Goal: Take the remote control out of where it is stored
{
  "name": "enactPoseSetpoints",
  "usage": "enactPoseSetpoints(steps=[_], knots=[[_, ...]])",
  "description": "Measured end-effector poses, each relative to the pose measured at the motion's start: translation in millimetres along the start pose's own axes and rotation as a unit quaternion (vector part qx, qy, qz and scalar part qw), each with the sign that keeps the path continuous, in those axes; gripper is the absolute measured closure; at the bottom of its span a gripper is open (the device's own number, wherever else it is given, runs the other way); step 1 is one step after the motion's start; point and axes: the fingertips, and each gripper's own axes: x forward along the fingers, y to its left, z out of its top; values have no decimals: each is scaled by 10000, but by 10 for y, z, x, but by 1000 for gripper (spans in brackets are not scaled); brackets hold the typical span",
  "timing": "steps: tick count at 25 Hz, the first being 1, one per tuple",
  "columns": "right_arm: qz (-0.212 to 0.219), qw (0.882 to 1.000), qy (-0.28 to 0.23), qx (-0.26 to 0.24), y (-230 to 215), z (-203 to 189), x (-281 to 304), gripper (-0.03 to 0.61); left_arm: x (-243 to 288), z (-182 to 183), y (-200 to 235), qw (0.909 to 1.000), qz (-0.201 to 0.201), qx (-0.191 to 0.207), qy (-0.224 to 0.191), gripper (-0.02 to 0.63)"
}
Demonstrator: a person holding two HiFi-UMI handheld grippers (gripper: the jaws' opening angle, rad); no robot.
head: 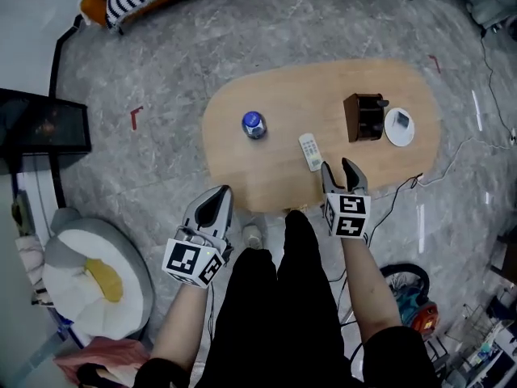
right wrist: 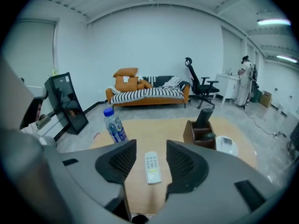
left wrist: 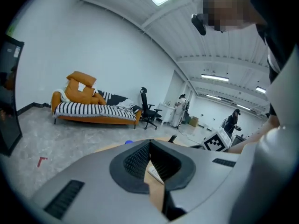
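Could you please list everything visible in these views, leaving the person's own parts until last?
table: one, light wood, centre
remote control: one, white, flat on table
water bottle: one, blue cap, table's left part
storage box: one, brown, table's right part, dark remote upright inside
dish: one, white, beside storage box
sofa: one, orange with stripes, far wall
office chair: one, black, beside sofa
left gripper: one, grey, jaws together, empty
right gripper: one, grey, jaws apart, empty

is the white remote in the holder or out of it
Out: the white remote lies flat on the table, apart from the brown holder.
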Motion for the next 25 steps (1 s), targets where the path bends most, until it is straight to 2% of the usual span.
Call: enactPoseSetpoints(steps=[3, 5, 9, 15, 19, 25], knots=[[-248, 9988, -425, 15, -28, 338, -357, 441, -95, 316, -27, 9994, -32, 192, -282, 606], [-390, 9970, -671, 71, -37, 503, -654, 469, -186, 511, -86, 9985, -52, 354, -415, 606], [-488, 9918, -1142, 314, -35, 772, -1255, 474, -379, 891, -255, 9950, -246, 634, -727, 606], [-691, 9813, -1708, 564, -59, 1052, -2046, 474, -746, 1260, -447, 9898, -512, 777, -1077, 606], [-819, 9748, -1986, 605, -59, 1107, -2338, 474, -907, 1409, -489, 9875, -576, 796, -1230, 606], [-974, 9707, -2101, 643, -171, 1102, -2618, 474, -923, 1521, -675, 9852, -727, 847, -1297, 606]])
